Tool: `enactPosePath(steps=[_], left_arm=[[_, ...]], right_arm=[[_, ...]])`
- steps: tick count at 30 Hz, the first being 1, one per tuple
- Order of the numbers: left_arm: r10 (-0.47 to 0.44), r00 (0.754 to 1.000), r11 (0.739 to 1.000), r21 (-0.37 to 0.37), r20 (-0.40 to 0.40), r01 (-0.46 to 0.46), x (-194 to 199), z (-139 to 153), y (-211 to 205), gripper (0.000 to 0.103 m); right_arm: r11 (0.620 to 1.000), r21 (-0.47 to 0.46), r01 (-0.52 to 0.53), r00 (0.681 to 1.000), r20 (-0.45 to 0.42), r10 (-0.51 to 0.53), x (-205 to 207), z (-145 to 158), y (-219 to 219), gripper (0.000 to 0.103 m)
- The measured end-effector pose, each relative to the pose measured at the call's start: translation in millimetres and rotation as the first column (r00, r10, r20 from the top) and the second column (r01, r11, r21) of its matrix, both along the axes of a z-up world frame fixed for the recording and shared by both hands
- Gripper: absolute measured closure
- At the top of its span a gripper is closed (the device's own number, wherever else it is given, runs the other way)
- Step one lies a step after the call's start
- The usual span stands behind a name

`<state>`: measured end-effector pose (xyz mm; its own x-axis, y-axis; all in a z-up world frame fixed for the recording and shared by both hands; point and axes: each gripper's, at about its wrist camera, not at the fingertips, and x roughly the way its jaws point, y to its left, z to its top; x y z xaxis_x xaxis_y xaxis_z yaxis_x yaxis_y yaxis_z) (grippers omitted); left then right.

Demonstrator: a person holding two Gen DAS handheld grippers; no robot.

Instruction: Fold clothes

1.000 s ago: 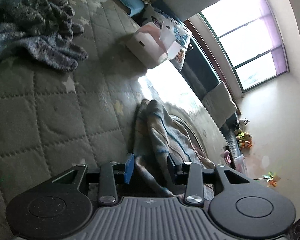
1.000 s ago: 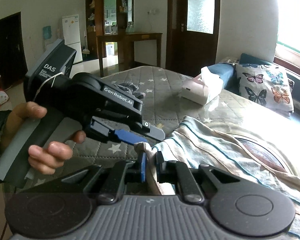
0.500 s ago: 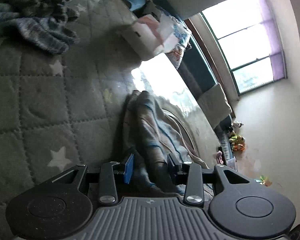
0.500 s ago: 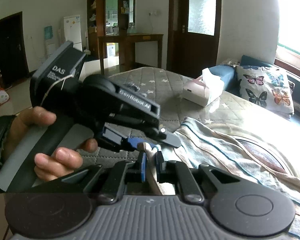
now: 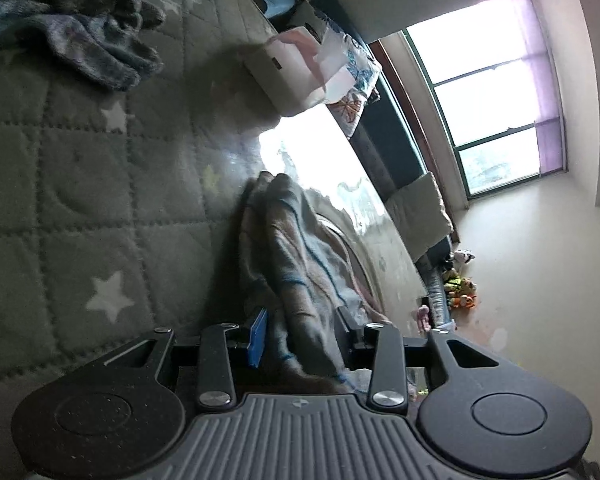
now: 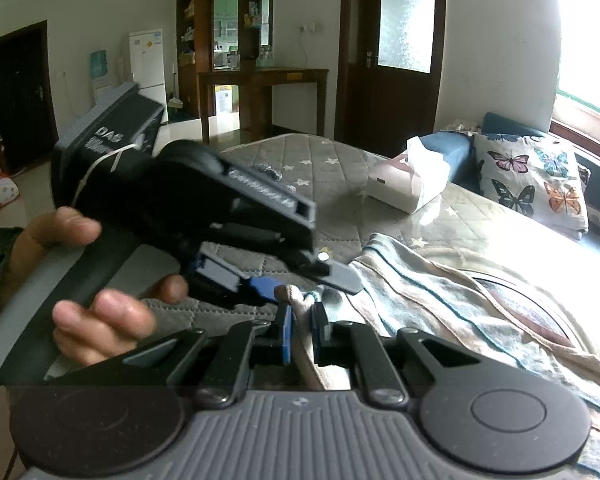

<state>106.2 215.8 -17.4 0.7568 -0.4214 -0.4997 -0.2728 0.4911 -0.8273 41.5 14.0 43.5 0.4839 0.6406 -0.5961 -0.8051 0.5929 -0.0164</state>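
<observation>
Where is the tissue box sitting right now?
In the right wrist view, the tissue box sits on the star-quilted mattress, toward the right, just left of the butterfly pillow and beyond the striped garment.

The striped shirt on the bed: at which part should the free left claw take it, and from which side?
Take the striped shirt at its bunched edge beside the right claw, coming from the open quilt side; the left claw already straddles that raised fold.
</observation>
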Motion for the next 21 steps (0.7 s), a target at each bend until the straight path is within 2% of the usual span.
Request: enactPosePath(steps=[1, 5, 7, 14, 18, 21], left_arm=[[-0.008, 1.0, 1.0, -0.006, 0.01, 0.008, 2.0, 0.6, -0.7, 0.066], [-0.01, 1.0, 1.0, 0.019, 0.025, 0.01, 4.8, 2.6, -1.8, 0.091], [-0.013, 0.999, 0.999, 0.029, 0.03, 0.013, 5.0, 2.5, -2.4, 0.095], [-0.036, 0.998, 0.996, 0.081, 0.054, 0.032, 4.0, 8.3, -5.6, 0.097], [-0.048, 0.997, 0.993, 0.107, 0.063, 0.041, 3.4, 12.5, -8.5, 0.097], [-0.059, 0.996, 0.992, 0.119, 0.073, 0.05, 3.6, 15.8, -10.7, 0.097]], right_arm=[[1.0, -0.001, -0.002, 1.0, -0.001, 0.002, -0.1, -0.3, 0.3, 0.094], [1.0, -0.001, -0.005, 1.0, -0.011, 0.005, 0.3, -2.1, 0.3, 0.094], [1.0, 0.001, -0.003, 1.0, -0.021, 0.003, 1.5, -2.0, -1.4, 0.093], [0.999, 0.037, 0.036, 0.996, -0.088, -0.032, 11.7, 2.4, -28.1, 0.087], [0.992, 0.03, 0.12, 0.987, -0.113, -0.116, 30.1, -1.5, -50.4, 0.087], [0.977, 0.013, 0.214, 0.967, -0.145, -0.21, 53.8, -11.4, -67.3, 0.087]])
